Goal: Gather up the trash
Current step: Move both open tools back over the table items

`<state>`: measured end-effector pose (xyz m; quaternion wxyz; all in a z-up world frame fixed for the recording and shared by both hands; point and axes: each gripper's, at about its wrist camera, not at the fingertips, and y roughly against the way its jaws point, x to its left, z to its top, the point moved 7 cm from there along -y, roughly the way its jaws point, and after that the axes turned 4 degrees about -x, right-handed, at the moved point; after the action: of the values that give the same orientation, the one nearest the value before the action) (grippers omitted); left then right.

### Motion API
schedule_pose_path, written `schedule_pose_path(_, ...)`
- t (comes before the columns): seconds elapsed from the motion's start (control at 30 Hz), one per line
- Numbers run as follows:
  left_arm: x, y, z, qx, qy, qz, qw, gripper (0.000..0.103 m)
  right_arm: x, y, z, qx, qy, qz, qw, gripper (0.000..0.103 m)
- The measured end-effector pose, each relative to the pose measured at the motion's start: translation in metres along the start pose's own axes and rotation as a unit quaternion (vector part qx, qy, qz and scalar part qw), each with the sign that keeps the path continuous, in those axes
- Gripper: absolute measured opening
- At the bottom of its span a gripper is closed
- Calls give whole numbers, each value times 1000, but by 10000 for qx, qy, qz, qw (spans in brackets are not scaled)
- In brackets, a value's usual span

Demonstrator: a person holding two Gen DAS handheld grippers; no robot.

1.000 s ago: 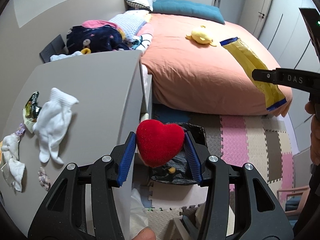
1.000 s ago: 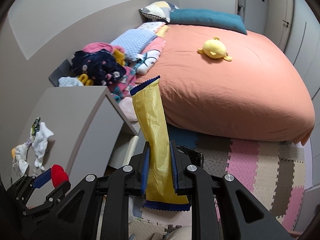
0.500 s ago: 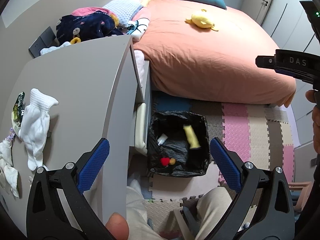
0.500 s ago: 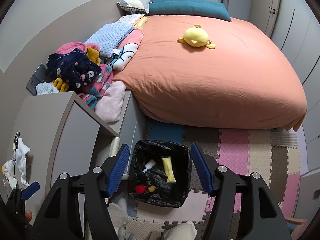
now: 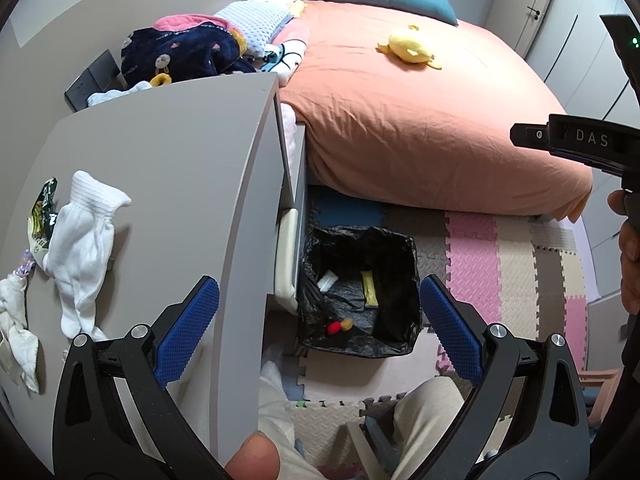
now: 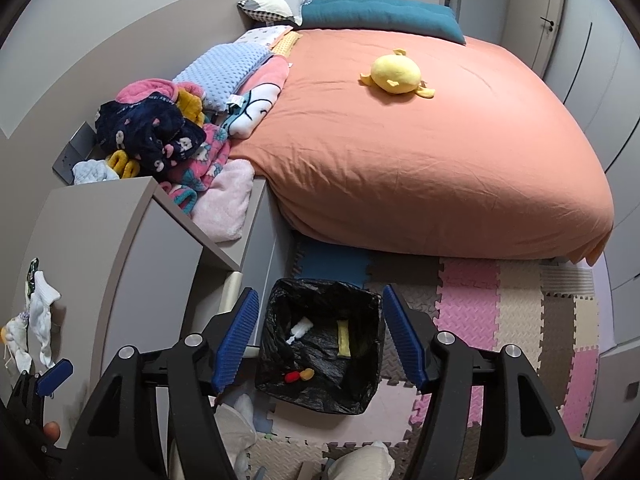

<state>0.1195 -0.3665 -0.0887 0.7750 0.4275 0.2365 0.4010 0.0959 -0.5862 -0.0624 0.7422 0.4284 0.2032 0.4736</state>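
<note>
Both drops have just landed: the red plush heart (image 5: 332, 328) and the long yellow foil wrapper (image 5: 369, 289), clamped a second ago, now lie at the bottom of the black-lined square bin (image 5: 412, 280) on the foam floor mat. The left gripper (image 5: 320, 330) and right gripper (image 6: 318, 338) hang above it, jaws sprung wide and empty. More litter, a crumpled green snack packet (image 5: 43, 216), waits on the grey tabletop (image 5: 172, 168).

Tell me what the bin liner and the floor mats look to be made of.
Bin liner: thin black plastic film, likely; it is glossy, crinkled and folded over the rim. Floor mats: soft foam, probably; matte, finely textured tiles with interlocking toothed edges.
</note>
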Motion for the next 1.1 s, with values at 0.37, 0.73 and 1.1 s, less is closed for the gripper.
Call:
schedule_pose_path(0.37,37,23,-11,-146,218,186,9995,97,49,15,-4,-119,317,239,9991,65)
schedule_pose_path(0.73,94,49,-29,-338,536,527,9966,97,104,20,-15,-105,681,480,9965,65)
schedule_pose_path(1.1,151,78,-51,-498,902,794,9915,97,164,26,-29,-95,1069,673,9919,65)
